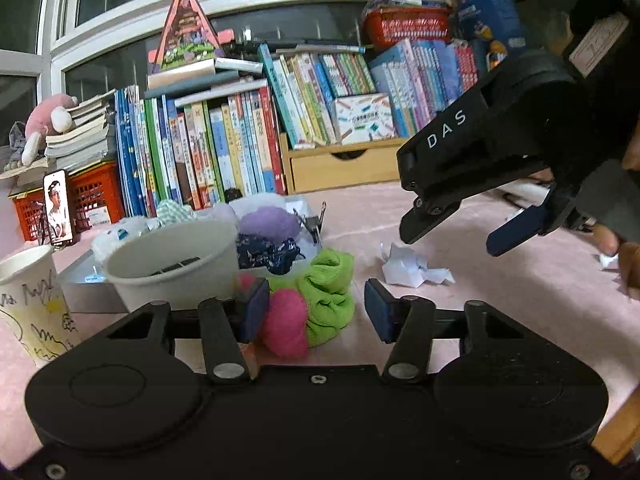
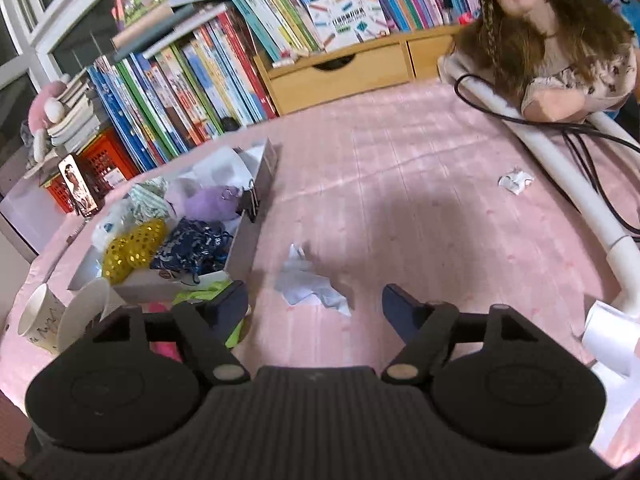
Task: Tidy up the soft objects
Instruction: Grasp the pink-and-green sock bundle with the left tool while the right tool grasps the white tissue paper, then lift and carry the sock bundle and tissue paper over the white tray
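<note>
Left gripper (image 1: pixel 316 314), jaws parted around the pink-and-green cloth bundle (image 1: pixel 310 312), risks snagging the paper bowl (image 1: pixel 176 264); right gripper (image 2: pixel 314 310), jaws released, hovers over crumpled paper (image 2: pixel 310 286).

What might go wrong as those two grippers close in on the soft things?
The left gripper has the pink fuzzy ball and lime-green cloth both between its fingers, so it may catch both. The white paper bowl sits right beside them and could be knocked. The right gripper might crush the crumpled white paper.
</note>
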Available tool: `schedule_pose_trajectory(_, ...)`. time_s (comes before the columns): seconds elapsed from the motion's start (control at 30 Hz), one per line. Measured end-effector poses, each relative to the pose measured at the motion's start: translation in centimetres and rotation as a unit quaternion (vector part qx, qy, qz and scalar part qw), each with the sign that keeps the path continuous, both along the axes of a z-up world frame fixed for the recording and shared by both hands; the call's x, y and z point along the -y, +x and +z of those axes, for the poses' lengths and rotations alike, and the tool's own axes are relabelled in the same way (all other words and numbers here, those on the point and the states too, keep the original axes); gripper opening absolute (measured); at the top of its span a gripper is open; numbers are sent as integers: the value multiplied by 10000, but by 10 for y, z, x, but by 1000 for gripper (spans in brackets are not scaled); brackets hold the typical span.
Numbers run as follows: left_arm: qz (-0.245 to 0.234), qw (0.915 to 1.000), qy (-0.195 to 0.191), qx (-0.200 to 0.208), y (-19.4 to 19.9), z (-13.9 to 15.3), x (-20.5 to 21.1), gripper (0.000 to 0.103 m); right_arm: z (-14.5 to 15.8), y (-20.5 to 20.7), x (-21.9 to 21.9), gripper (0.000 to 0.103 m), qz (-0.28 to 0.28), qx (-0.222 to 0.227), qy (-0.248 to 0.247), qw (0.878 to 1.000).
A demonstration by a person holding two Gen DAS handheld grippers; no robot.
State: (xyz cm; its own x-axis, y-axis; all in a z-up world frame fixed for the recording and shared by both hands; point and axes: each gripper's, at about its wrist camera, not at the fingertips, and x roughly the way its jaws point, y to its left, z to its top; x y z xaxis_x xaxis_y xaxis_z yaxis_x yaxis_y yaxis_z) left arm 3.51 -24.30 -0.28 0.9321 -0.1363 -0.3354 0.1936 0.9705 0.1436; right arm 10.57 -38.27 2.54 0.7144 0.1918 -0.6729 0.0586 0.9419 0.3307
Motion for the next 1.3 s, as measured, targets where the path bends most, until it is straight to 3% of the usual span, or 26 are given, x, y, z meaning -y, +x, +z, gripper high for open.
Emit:
schedule_pose_trajectory(0.1,96,9999,97,45,5,-2,5,43,-3,8,-1,78,52,-89,-161,9998)
schedule_pose_trajectory(0.23,28,9999,111,100,5,-3,4,19,-6,19,-2,76,74,-173,-204,9996)
schedule_pose_trajectory(0.43,-179,9997,138,39,-1,-4,1,18,-11,28,-4,75,132,-231,-194,9995)
schedule_pose_trajectory(0.63,-411,9991,40,-65,-16,-2,-4,18,-12,33,-7,73,162,-261,-255,9992)
schedule_pose_trajectory(0.87,-449,9989,95,119,-29,-2,-5,21,-16,40,-11,71,224,-285,-227,9991)
schedule_pose_trajectory(0.97,-280,9994,63,181,-31,-3,-5,25,-17,43,-13,64,309,-314,-111,9990)
schedule_pose_trajectory(1.03,-163,9996,89,228,-30,-4,-5,39,-17,43,-15,55,367,-330,-36,9988)
schedule_pose_trajectory(1.13,-77,9996,157,227,-27,-7,-2,41,-17,44,-20,43,419,-408,-2,9983)
schedule_pose_trajectory(1.3,72,9997,219,2,-12,-13,2,41,-23,43,-19,43,385,-524,-19,9979)
